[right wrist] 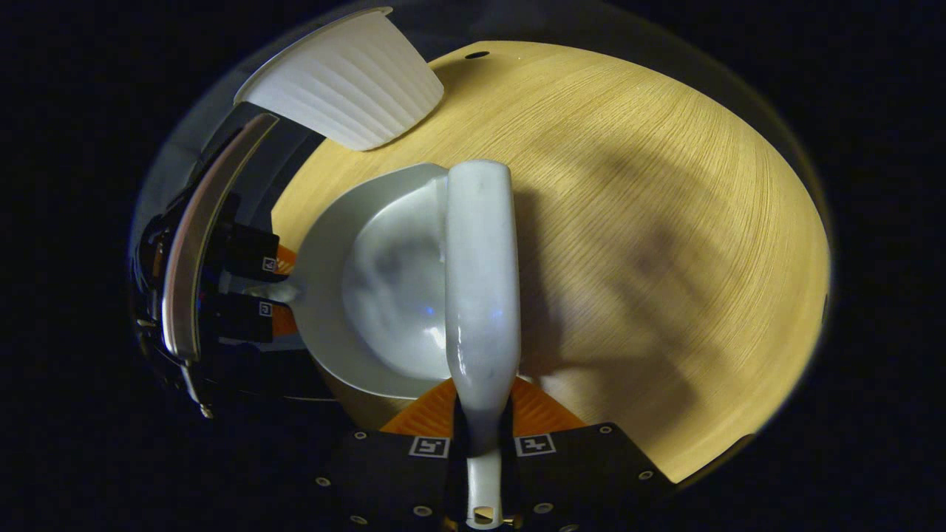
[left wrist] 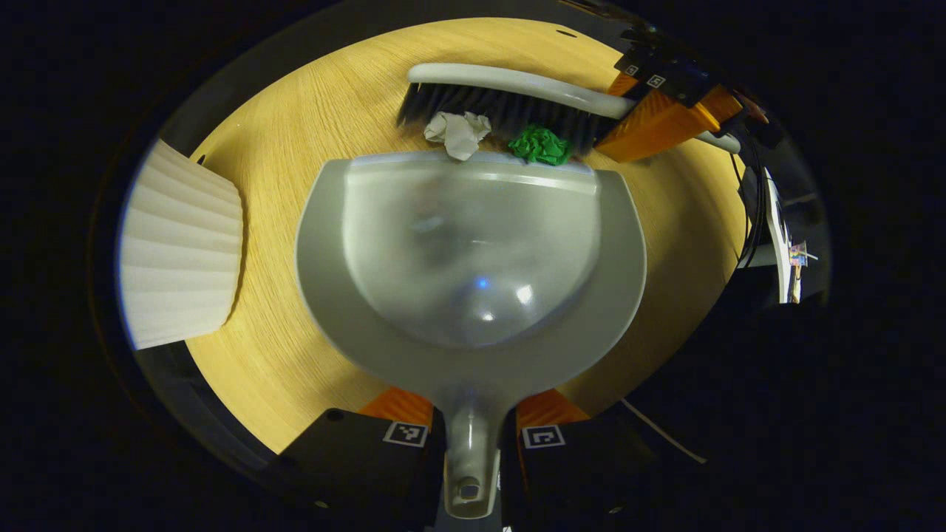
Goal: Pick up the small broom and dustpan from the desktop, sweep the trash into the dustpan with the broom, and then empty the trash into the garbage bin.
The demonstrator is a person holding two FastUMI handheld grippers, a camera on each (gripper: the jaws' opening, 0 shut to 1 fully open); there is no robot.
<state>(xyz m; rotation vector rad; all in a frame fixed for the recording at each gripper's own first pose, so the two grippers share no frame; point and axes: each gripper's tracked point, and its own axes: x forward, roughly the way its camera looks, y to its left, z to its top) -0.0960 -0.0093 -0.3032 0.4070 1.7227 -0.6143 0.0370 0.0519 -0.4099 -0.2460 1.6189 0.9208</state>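
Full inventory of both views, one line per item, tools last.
dustpan: 1, grey, flat on the table, handle in the left tool
broom: 1, white back with dark bristles, at the dustpan's lip
white paper wad: 1, at the lip, against the bristles
green paper wad: 1, at the lip, beside the white wad
ribbed bin: 1, white, beside the dustpan
table: 1, light wood
left tool: shut on the dustpan handle
right tool: shut on the broom handle

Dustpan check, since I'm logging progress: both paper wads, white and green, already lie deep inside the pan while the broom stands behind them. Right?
Not quite. The left gripper view shows the white wad and green wad at the dustpan's front lip, not deep inside. The broom does stand behind them.
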